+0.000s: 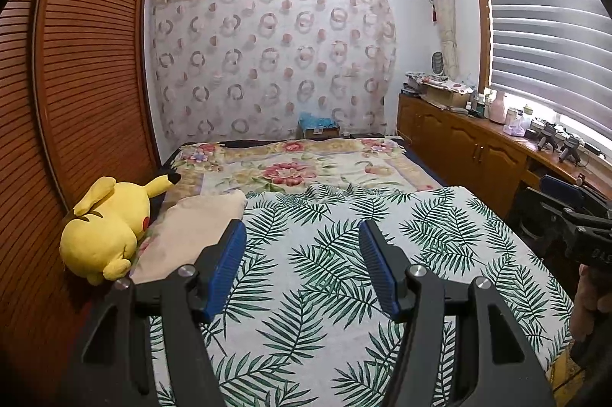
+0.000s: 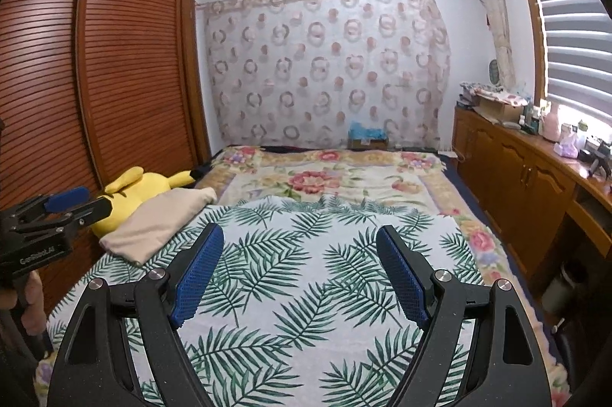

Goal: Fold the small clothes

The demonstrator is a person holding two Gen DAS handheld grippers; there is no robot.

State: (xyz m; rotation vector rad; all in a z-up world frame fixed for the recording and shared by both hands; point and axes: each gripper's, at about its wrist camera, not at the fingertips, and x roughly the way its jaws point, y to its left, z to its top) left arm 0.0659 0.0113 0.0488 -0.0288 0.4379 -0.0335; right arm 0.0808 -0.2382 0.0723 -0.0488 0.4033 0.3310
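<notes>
Bed: the bed (image 1: 382, 170) carries everything; a floral blanket (image 2: 329, 185) covers its far half, and its left edge runs along a louvred wardrobe (image 1: 88, 70).
Leaf-print sheet: the leaf-print sheet (image 2: 306, 254) lies flat over the near half, bare of things through the middle and right; judged the best open room for spreading and folding.
Plush toy: a yellow plush toy (image 1: 107, 227) lies at the left edge against the wardrobe, touching the garment's far side.
Garment: the beige garment (image 2: 160, 223) lies in a loose slab at the left edge of the sheet, partly on the toy; whether it is already folded cannot be told.
Handling: judged light, soft and limp, likely to sag and slide; pinch it at two corners or along a hem, apart from the toy.
Edges: the wardrobe is close on the left, so pulling rightward gives more room; a wooden cabinet (image 2: 535, 173) runs along the right, well apart across an aisle.
Left gripper: the left gripper (image 1: 302, 258) hovers over the sheet just right of the garment, spread wide and holding nothing.
Right gripper: the right gripper (image 2: 300, 265) hovers over mid-sheet, also spread wide and holding nothing.
</notes>
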